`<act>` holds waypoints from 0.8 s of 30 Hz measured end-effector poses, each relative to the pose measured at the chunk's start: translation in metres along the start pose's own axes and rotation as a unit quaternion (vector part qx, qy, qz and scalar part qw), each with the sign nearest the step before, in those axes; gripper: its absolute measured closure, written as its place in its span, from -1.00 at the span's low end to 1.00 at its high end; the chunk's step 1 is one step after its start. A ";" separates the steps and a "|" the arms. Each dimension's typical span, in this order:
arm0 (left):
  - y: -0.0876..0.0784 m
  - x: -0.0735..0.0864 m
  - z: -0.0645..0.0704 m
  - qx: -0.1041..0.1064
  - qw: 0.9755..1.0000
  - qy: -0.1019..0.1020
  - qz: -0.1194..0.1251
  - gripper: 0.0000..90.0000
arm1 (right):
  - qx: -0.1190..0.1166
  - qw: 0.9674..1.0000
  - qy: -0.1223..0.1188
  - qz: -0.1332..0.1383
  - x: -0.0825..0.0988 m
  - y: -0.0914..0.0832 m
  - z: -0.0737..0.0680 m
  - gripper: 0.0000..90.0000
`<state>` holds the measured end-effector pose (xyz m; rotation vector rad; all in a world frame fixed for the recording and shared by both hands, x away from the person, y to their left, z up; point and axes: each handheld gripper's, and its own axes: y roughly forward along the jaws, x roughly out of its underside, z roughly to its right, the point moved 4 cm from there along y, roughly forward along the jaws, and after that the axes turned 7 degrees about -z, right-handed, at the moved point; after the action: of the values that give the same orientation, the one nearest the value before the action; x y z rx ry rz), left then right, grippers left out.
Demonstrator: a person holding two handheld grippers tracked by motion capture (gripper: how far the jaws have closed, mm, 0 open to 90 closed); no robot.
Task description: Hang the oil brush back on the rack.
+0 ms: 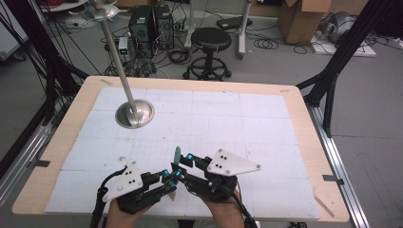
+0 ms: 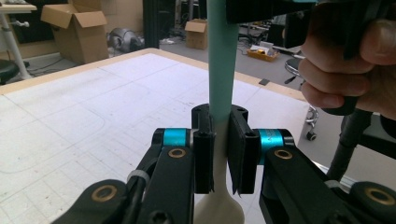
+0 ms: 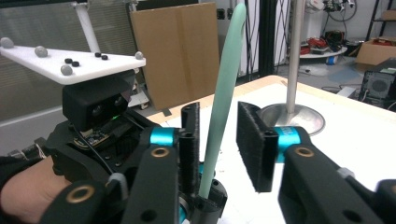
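- Left gripper (image 2: 219, 154): I have its jaws clamped on the spatula (image 2: 222, 65), gripping where the pale base meets the green handle; the handle stands upright.
- Right gripper (image 3: 219, 144): I see its jaws spread on either side of the handle, with a clear gap at the far pad (image 3: 252, 144).
- Both grippers sit close together at the near edge of the table (image 1: 285, 92).
- Metal stand (image 1: 135, 113): on the table's far left, well apart.

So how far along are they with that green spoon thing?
Already done: the spoon is off the table, clamped upright in the left gripper. In hand: the right gripper has its fingers open around the handle, not yet closed. Left: closing on it, probably a handover.
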<state>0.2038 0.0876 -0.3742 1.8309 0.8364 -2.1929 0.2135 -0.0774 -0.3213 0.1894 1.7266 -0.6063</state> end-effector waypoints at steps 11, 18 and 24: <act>0.000 0.000 0.001 0.016 1.000 0.005 0.004 0.79 | -0.014 1.000 0.003 -0.003 -0.002 -0.003 -0.005 0.83; -0.010 -0.005 -0.009 0.119 0.992 -0.022 0.026 0.22 | -0.051 0.998 0.021 0.010 -0.008 -0.014 0.003 0.84; -0.013 -0.005 -0.006 0.200 0.979 -0.012 0.023 0.29 | -0.163 0.986 0.010 0.015 -0.006 -0.020 0.008 0.84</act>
<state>0.2040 0.1000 -0.3665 1.9583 0.3584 -2.4865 0.2135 -0.0970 -0.3108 -0.0095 1.8118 -0.2922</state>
